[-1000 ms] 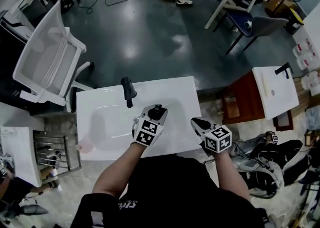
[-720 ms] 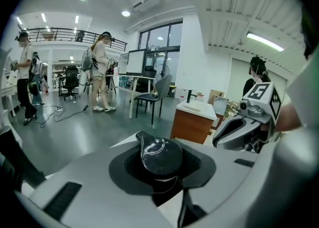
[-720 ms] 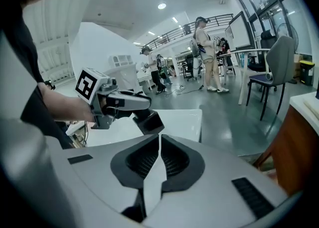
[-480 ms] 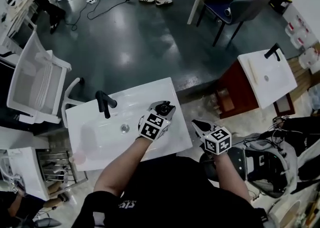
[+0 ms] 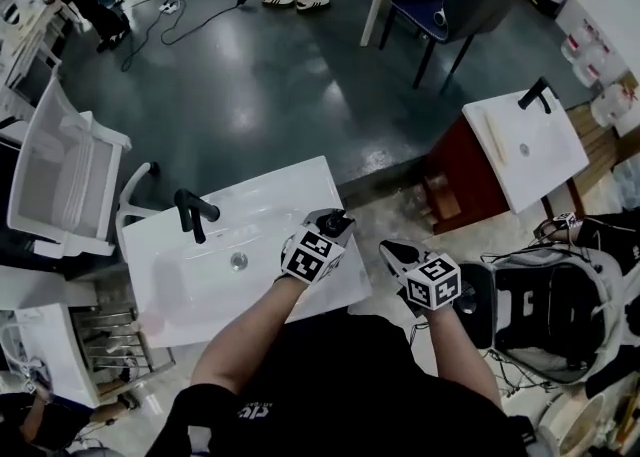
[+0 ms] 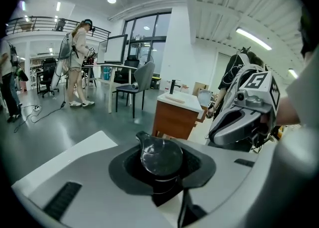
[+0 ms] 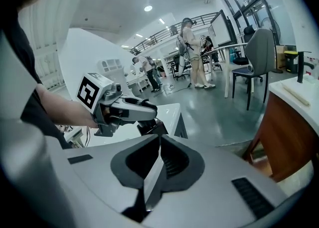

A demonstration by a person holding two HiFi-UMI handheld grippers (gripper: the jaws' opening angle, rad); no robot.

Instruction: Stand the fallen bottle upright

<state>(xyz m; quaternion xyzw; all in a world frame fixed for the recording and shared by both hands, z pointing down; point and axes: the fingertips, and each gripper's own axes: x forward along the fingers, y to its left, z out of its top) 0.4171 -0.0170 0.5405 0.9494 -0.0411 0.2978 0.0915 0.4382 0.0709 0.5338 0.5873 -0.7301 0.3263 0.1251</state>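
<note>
A small dark bottle with a rounded black top sits between the jaws of my left gripper, which is shut on it above the right front corner of the white sink. How the bottle is tilted is hard to tell. My right gripper hovers just right of the sink's edge, over the floor, with its jaws shut and nothing between them. In the right gripper view the left gripper shows ahead to the left.
The sink carries a black faucet and a drain. A second sink on a wooden cabinet stands to the right, a backpack lies on the floor beside me, a white chair is on the left, and people stand far off.
Both grippers have moved right along the sink: the left one, with the bottle, from over the basin to its right corner, the right one out past the edge.
</note>
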